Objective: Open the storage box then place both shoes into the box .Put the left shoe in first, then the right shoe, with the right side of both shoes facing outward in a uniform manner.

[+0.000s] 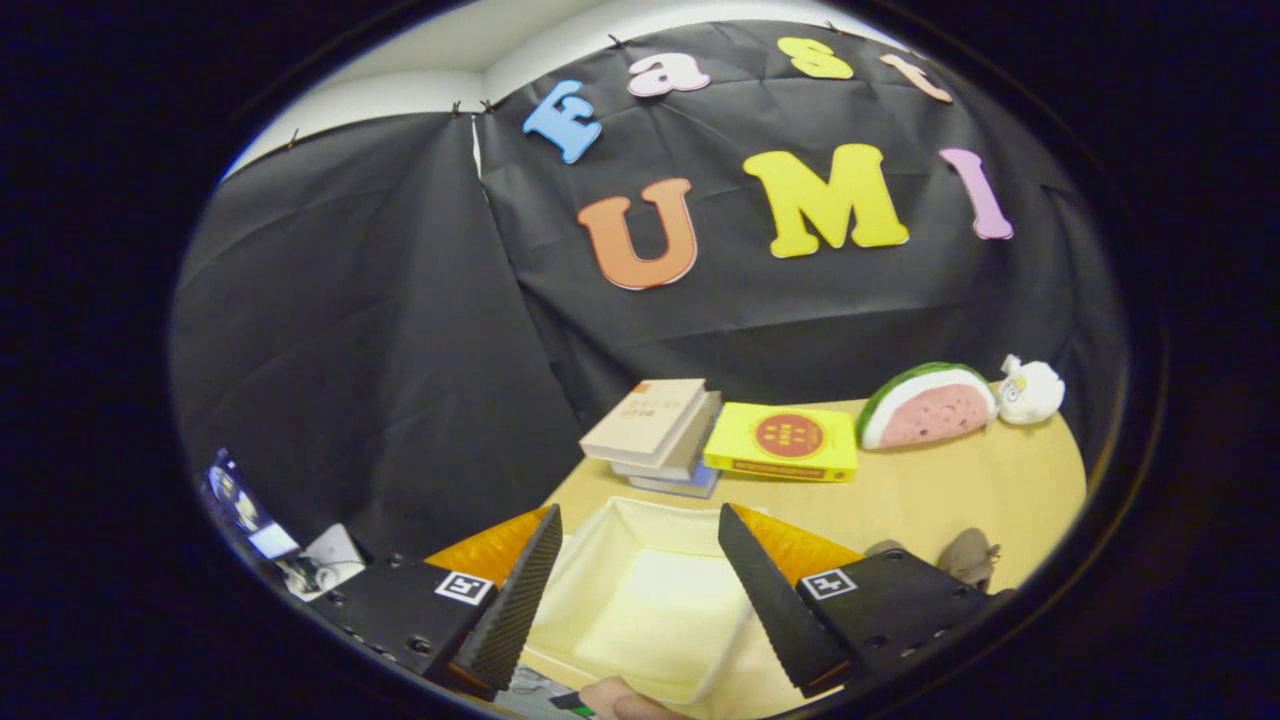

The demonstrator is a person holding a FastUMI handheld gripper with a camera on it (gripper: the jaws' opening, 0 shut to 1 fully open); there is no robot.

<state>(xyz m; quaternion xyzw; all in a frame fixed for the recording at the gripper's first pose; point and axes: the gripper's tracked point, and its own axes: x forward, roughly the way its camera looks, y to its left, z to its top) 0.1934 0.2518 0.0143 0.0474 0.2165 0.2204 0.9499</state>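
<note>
Two fingers stand wide apart and hold nothing, the gripper (635, 600) hanging over the storage box (650, 590). That box is a pale, cream-lined one with orange flaps folded out to either side; it lies directly between and just below the fingers, its mouth upward and its inside bare as far as can be seen. So the lid step looks done, and no shoe is in yet.

What the next move turns on is where the shoes lie. A grey-brown shape (968, 553) sits on the desk (1000, 480) just beyond the right finger, close beside the box's right flap; it may be a shoe, but too little of it shows to tell which one, or which way its long axis runs. The gripper would need to swing right from the box to reach it.

Farther back on the desk, well apart from the box, are a stack of books (660, 430), a yellow book (785, 440), a watermelon-slice toy (930, 405) and a small white plush (1032, 390).
</note>
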